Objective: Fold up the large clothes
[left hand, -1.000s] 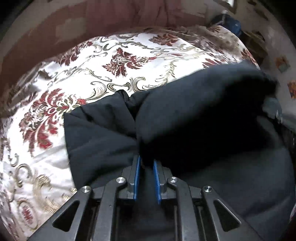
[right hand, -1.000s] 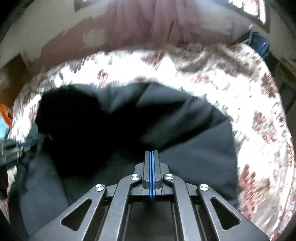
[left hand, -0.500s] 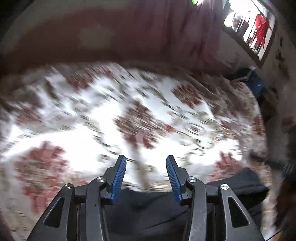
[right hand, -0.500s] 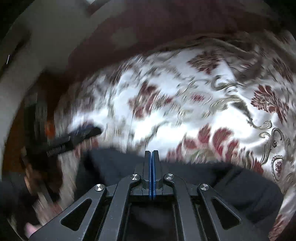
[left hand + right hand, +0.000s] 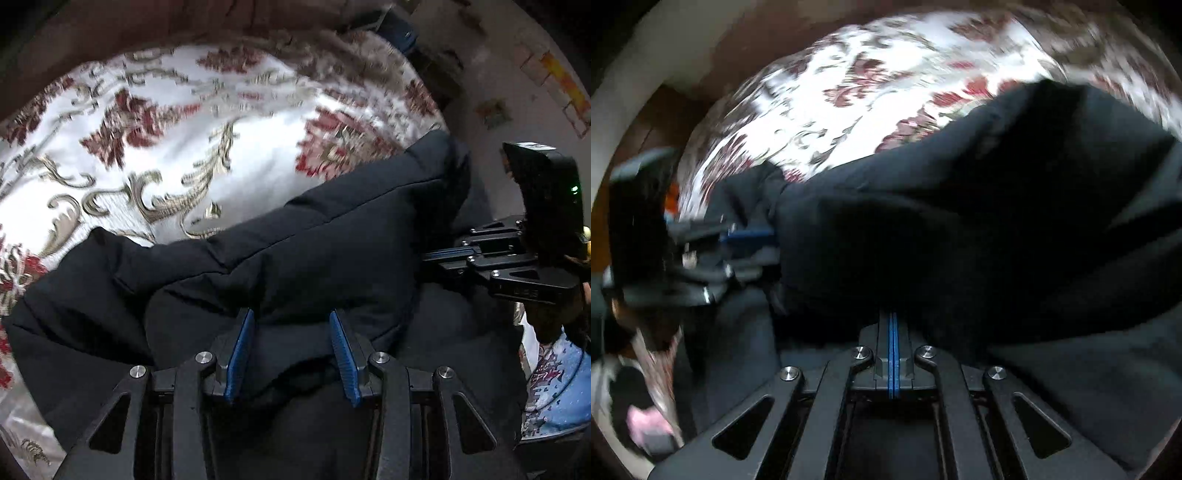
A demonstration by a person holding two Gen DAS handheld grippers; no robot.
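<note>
Looking at the black garment [image 5: 295,258], we'd call it thick, soft and floppy, probably a padded jacket or heavy sweatshirt. It's not fragile and not really slippery, but it's bulky enough to sag and slump out of shape if we lift it by a single layer. We'd take hold at the two ends of the top fold, pinching the whole doubled thickness near the edge and not the loose skin of fabric. It's bunched into a fat band that runs crosswise just ahead of the left gripper [image 5: 290,317], with its long axis going from that gripper's near left up and away to its far right. We honestly can't tell which end is collar and which is hem, since it's all dark. The left gripper's jaws have just been opening and now stand apart, with a hump of the cloth sitting between the blue pads but not squeezed as far as we can see. The right gripper [image 5: 891,317] is fully closed, pads together, and cloth is draped right over its tip. Whether it has a thin layer nipped in there we can't tell. It sits at the band's right-hand end. Underneath everything is the shiny floral bedspread [image 5: 184,147], stretching out beyond both tips.
</note>
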